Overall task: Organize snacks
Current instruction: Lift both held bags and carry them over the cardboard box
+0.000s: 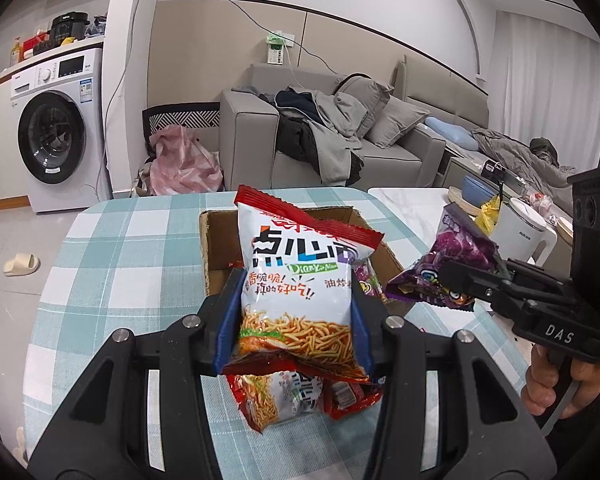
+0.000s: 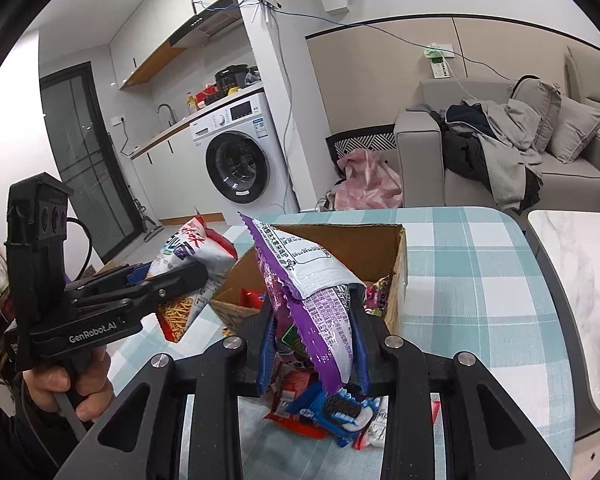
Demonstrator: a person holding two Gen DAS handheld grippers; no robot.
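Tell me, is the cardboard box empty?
Not empty. The open cardboard box already holds purple and red snack packets near its front wall; how full it is cannot be told.

Glossy plastic noodle packet [image 1: 296,280], matt cardboard box [image 2: 380,248], checked cloth tablecloth [image 1: 132,240].

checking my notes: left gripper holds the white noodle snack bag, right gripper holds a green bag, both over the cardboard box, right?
One detail is off: the bag in the right gripper is purple, not green, as the right wrist view shows. The rest holds: the left gripper has its jaws shut on the white noodle snack bag, and both bags hang over or near the cardboard box.
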